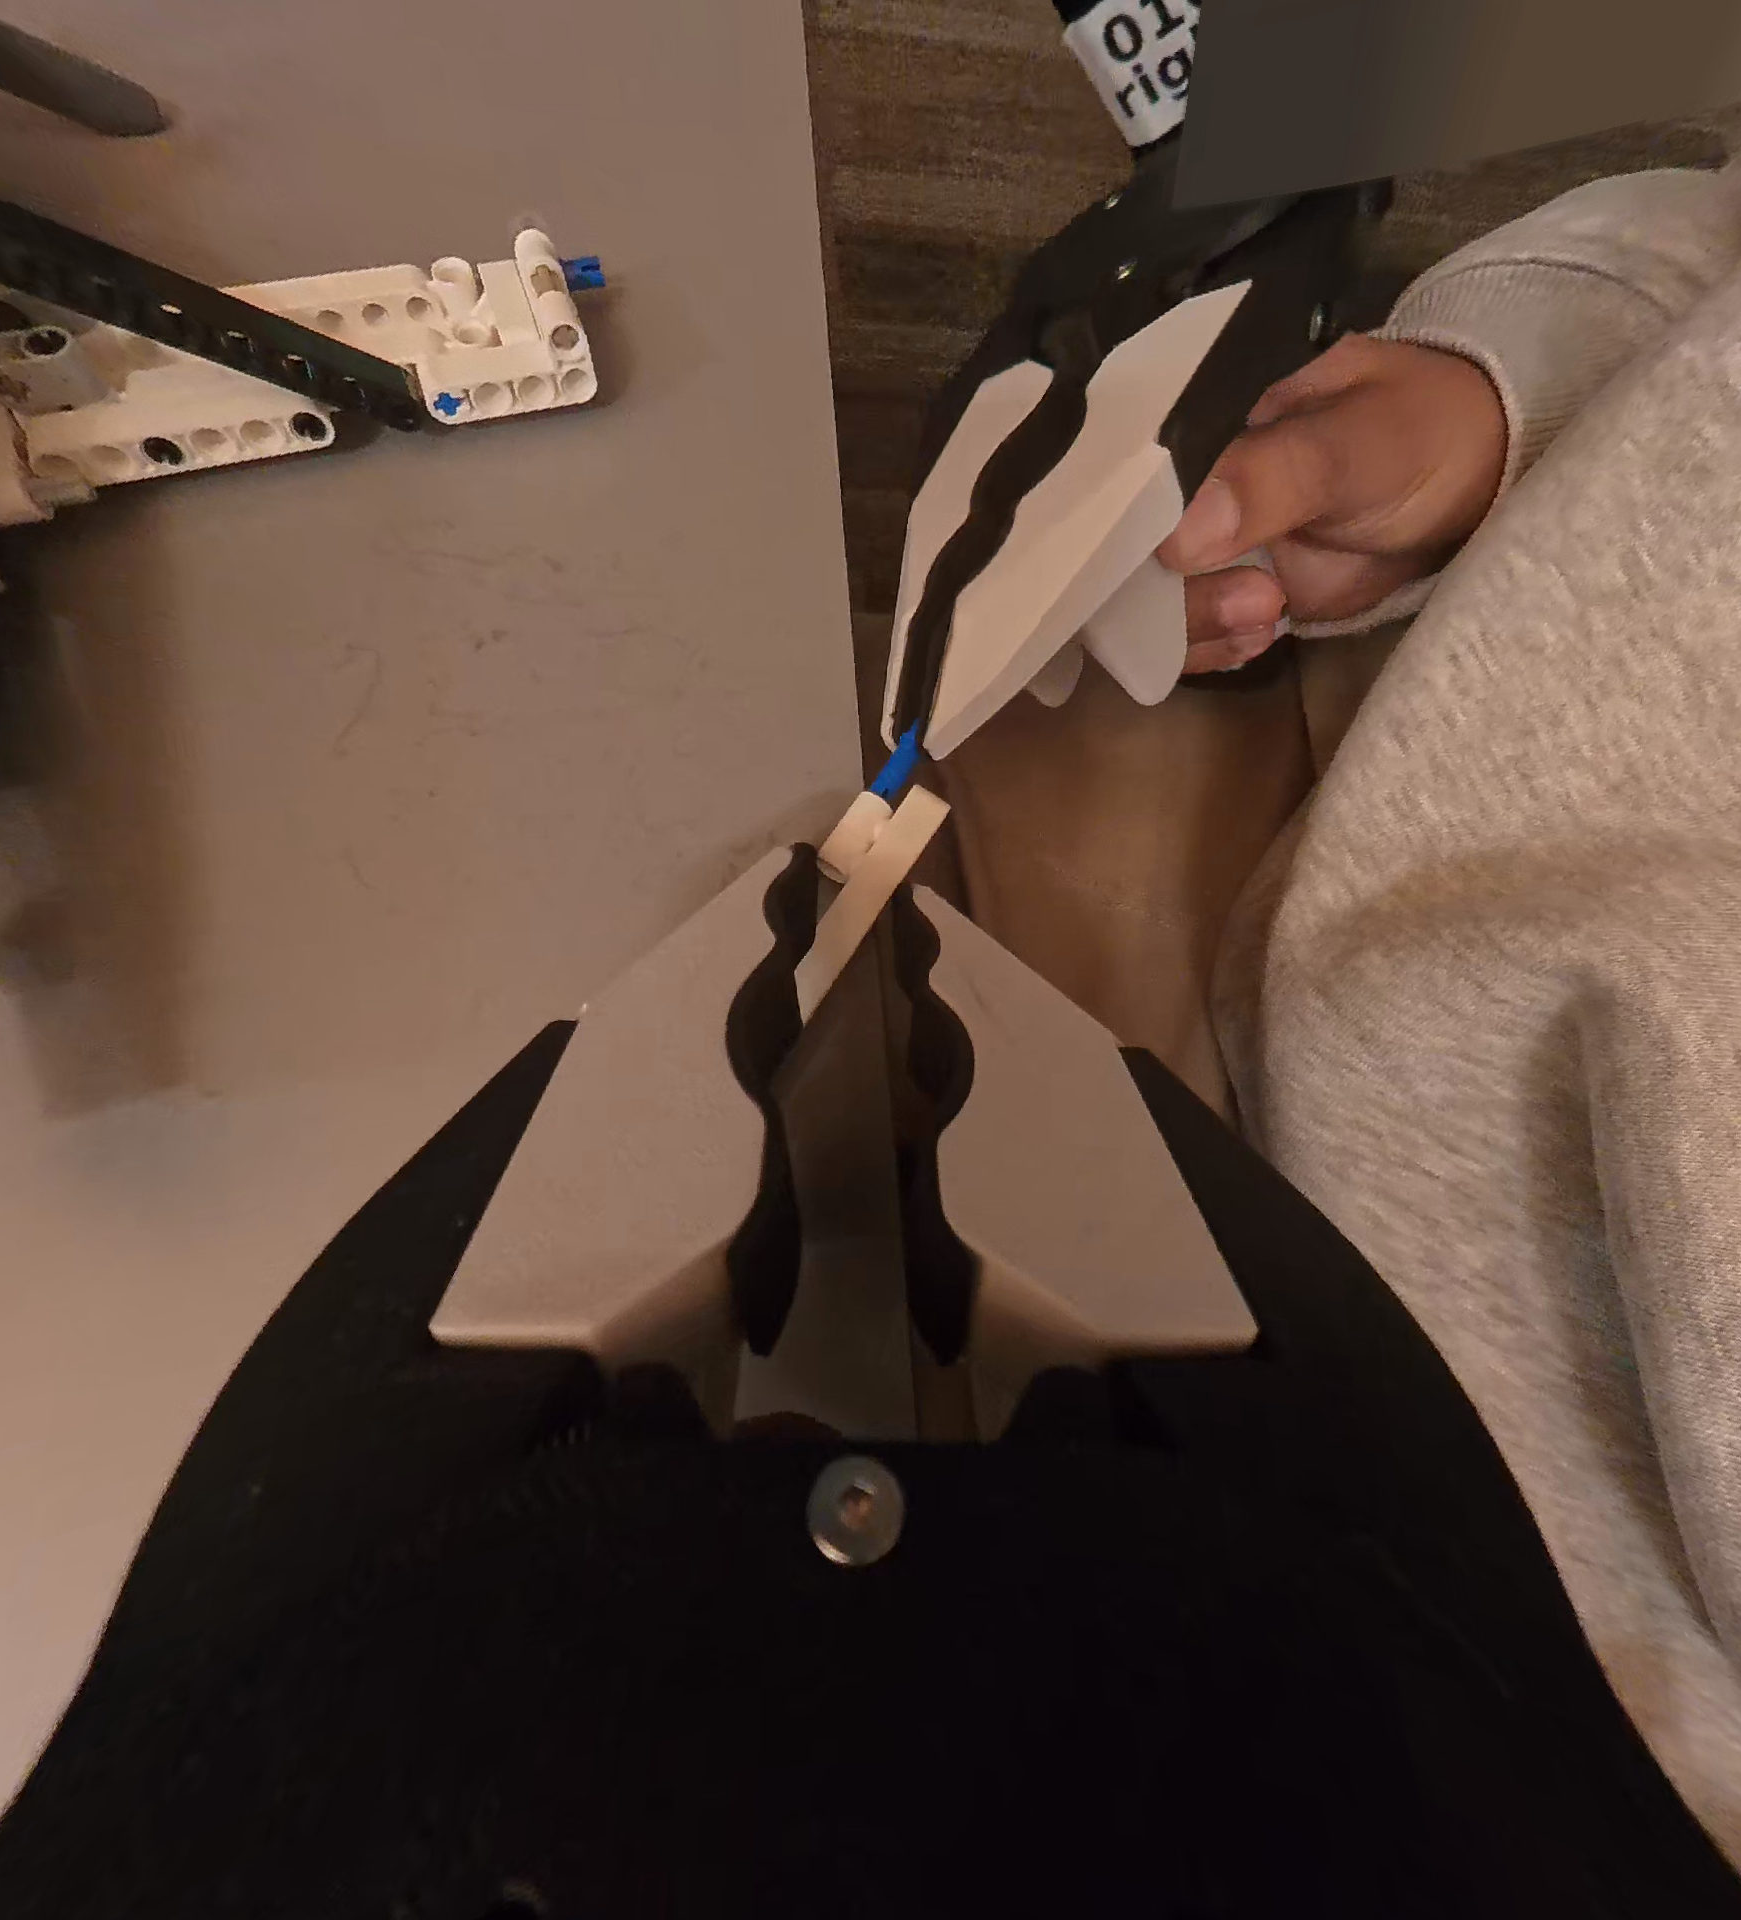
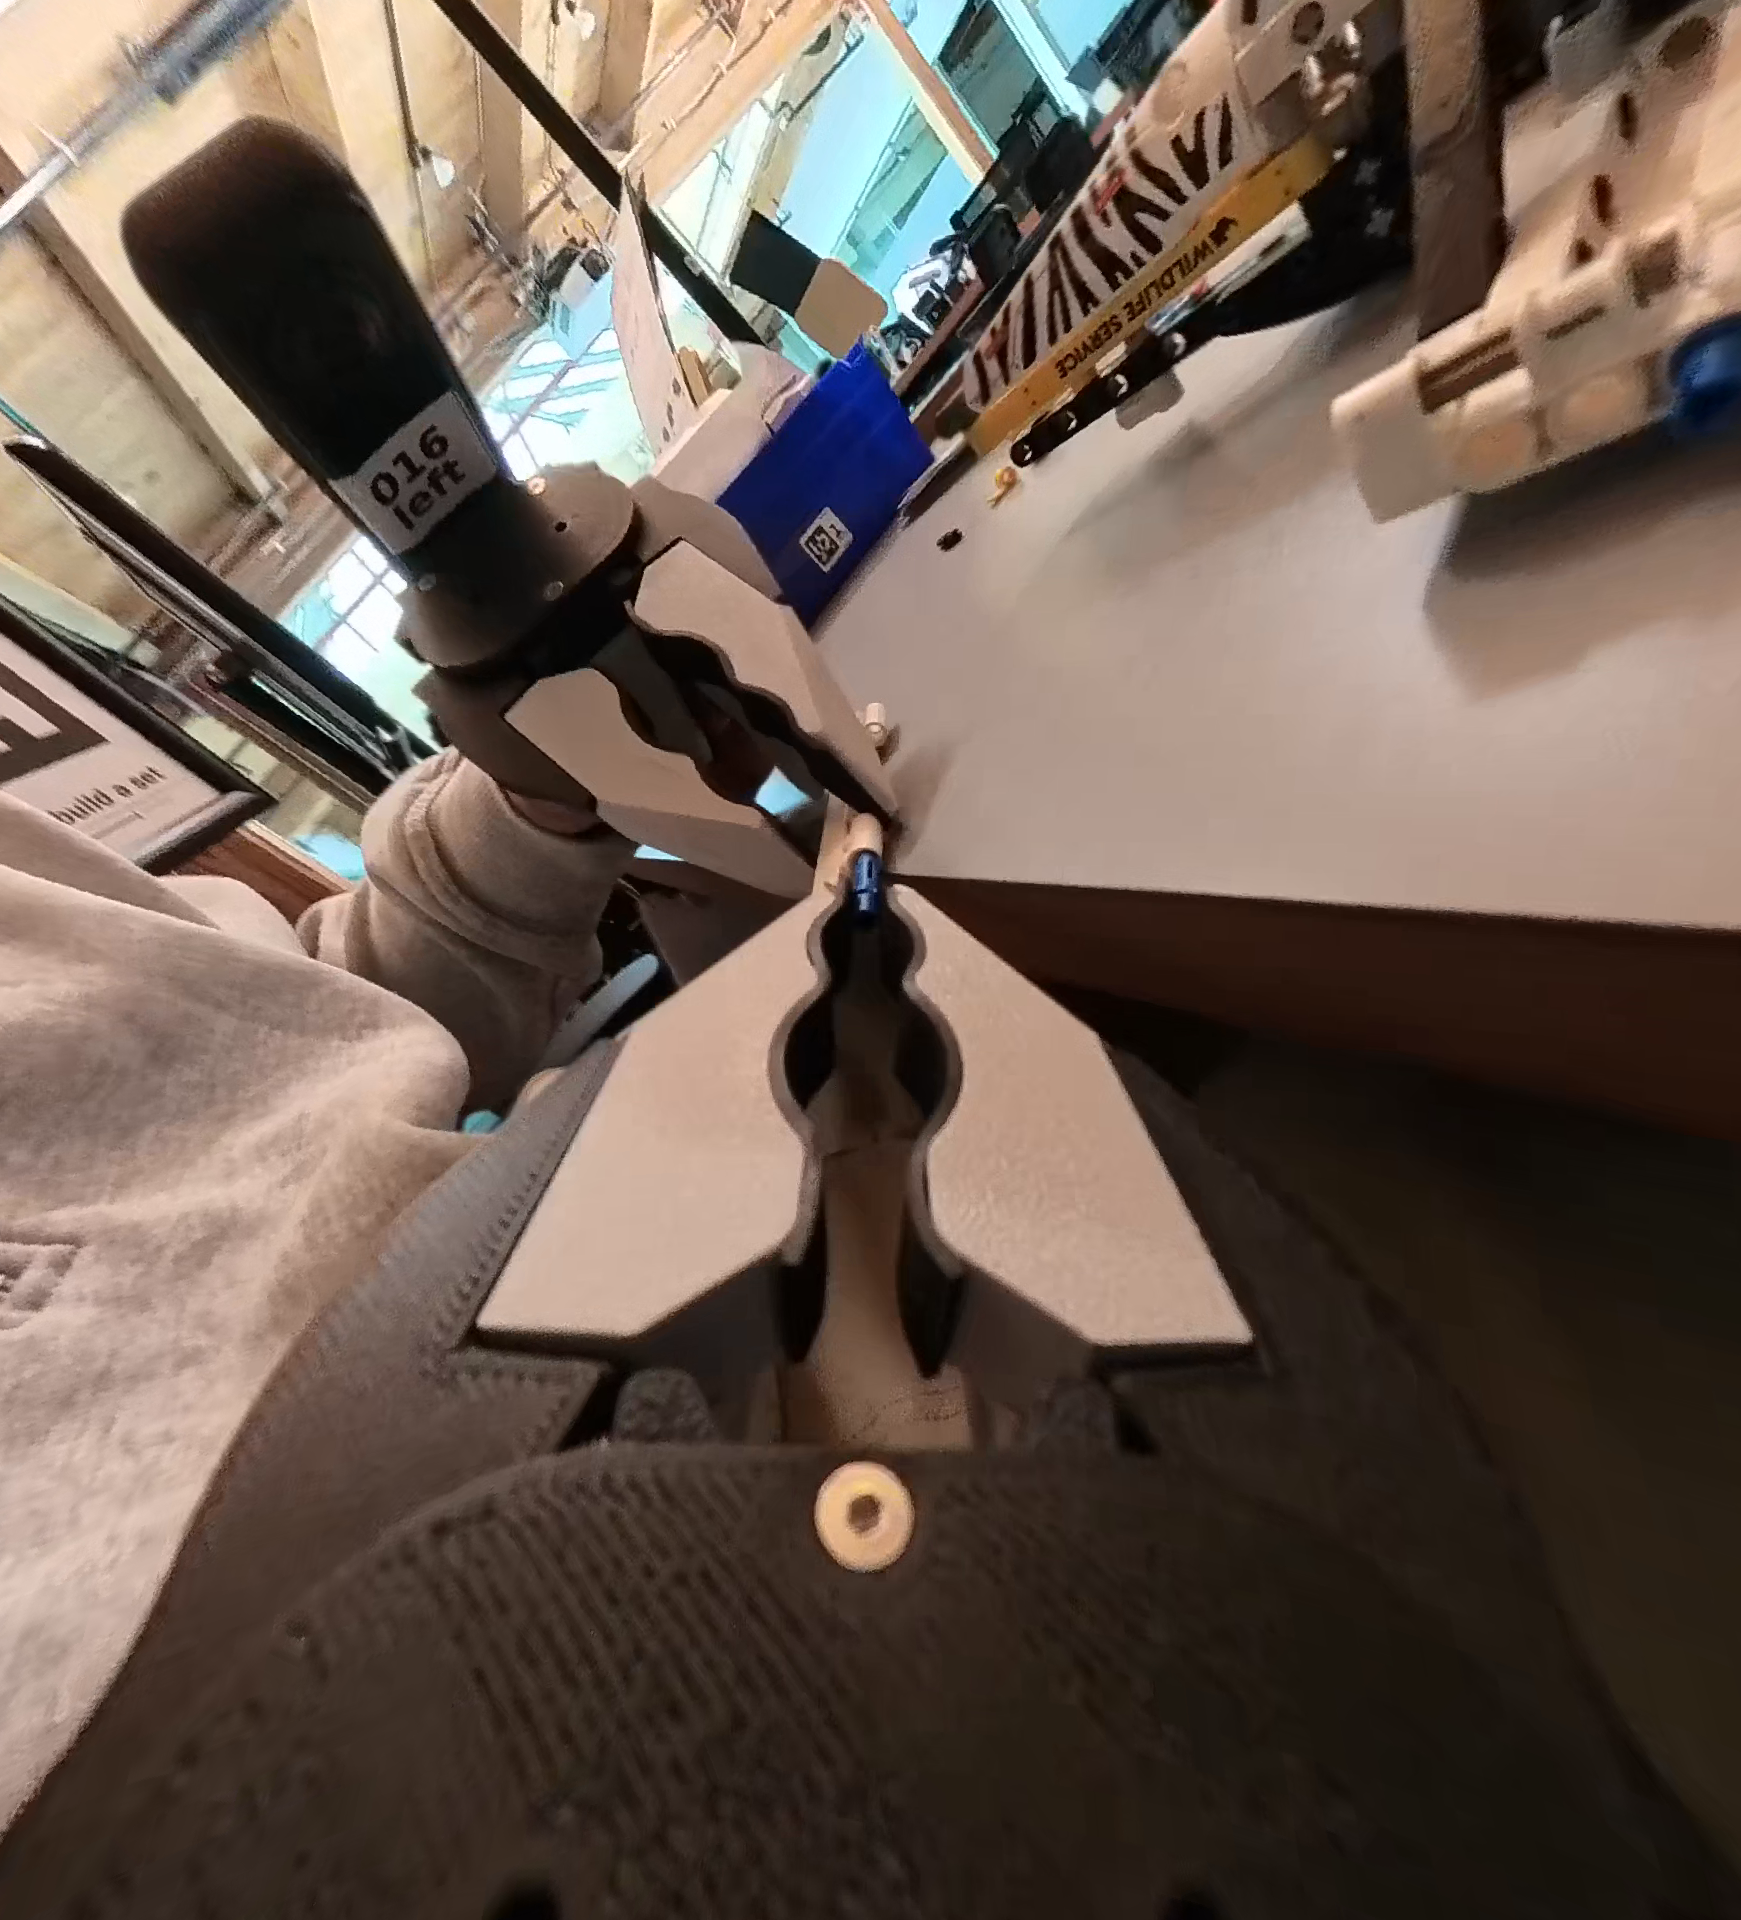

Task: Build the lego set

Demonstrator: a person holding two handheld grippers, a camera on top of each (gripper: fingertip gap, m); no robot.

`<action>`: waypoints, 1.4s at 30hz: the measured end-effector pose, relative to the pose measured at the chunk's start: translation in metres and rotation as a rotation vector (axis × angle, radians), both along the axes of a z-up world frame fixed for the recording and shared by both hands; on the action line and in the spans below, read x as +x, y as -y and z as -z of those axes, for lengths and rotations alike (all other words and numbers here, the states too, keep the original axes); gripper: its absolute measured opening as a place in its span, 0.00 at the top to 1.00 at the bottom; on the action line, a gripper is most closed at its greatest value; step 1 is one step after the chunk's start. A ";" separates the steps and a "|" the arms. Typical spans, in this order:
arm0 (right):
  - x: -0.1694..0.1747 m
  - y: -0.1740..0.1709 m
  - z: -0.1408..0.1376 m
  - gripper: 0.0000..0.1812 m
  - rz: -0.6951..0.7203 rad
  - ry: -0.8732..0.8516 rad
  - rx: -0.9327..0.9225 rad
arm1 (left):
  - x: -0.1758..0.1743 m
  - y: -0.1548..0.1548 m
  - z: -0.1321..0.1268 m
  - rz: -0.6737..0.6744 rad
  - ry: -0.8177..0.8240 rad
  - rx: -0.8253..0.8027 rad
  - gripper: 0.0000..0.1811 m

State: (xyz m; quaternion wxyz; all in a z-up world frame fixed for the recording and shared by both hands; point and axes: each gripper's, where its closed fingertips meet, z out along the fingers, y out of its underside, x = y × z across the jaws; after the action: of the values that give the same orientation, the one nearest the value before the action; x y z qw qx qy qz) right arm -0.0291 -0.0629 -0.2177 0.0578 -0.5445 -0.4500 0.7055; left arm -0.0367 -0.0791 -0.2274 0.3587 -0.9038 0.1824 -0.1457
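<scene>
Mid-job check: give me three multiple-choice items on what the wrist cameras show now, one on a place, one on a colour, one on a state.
1. Where do the two grippers meet?
A. At the table's near edge
B. Over the built assembly
C. Above the blue bin

2. What colour is the pin in the right gripper?
A. Yellow
B. Blue
C. Black

3. How do the left gripper's jaws stand?
A. Wide open, empty
B. Shut on nothing
C. Shut on a white piece

Answers:
1 A: left gripper and right gripper meet at the table edge, apart from the white assembly.
2 B: the pin is blue.
3 C: they clamp the white piece.
</scene>
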 end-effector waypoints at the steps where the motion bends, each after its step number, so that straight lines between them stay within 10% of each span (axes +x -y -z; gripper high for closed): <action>1: 0.000 0.000 0.000 0.99 -0.001 0.004 -0.023 | 0.000 0.000 0.000 0.000 -0.001 0.000 0.93; 42: -0.001 -0.003 0.002 0.99 -0.116 0.085 -0.071 | -0.002 -0.004 0.001 0.064 -0.071 0.028 0.93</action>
State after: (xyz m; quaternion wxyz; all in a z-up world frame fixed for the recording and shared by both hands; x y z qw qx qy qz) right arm -0.0304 -0.0601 -0.2200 -0.0217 -0.5486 -0.4577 0.6994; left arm -0.0382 -0.0750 -0.2289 0.3598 -0.8970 0.2257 -0.1221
